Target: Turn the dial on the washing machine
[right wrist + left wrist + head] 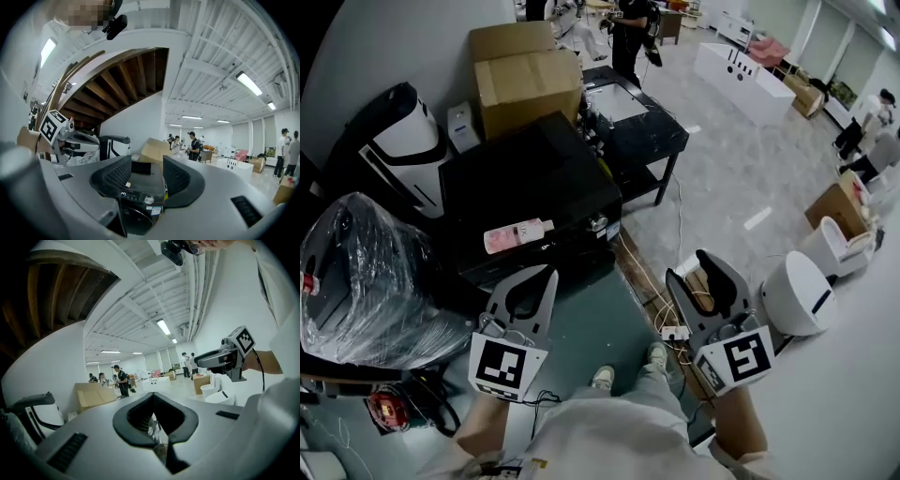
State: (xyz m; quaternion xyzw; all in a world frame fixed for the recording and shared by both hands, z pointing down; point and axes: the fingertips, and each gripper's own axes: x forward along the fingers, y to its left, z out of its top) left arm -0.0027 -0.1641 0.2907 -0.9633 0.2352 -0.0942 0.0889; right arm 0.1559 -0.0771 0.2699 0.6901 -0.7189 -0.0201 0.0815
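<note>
Plainly, the approach isn't finished. From the head view, the black washing machine (530, 192) sits at centre left, and its small silvery dial (600, 224) is on the front edge toward the frame's middle. Both grippers hang well short of it along the bottom, the left gripper (528, 279) and the right gripper (697, 270). A pink bottle (517, 235) lies on the lid near the dial's end, so a high reach could sweep it off. Cables (649, 298) and a power strip (675, 333) trail over the floor between the person's shoes and the machine, and could snag a step forward.

From the left gripper view, its jaws look drawn together at the tips, leaving only an empty pocket between the pads. Closed like that, it could bump the machine but not turn anything.

From the right gripper view, the jaws stand wide with nothing gripped. The machine's front shows between them, with the dial (148, 200) low in the gap and well apart from the pads. What look like small controls sit just beside it, so an off-centre close may pinch the panel or slip off the knob.
</note>
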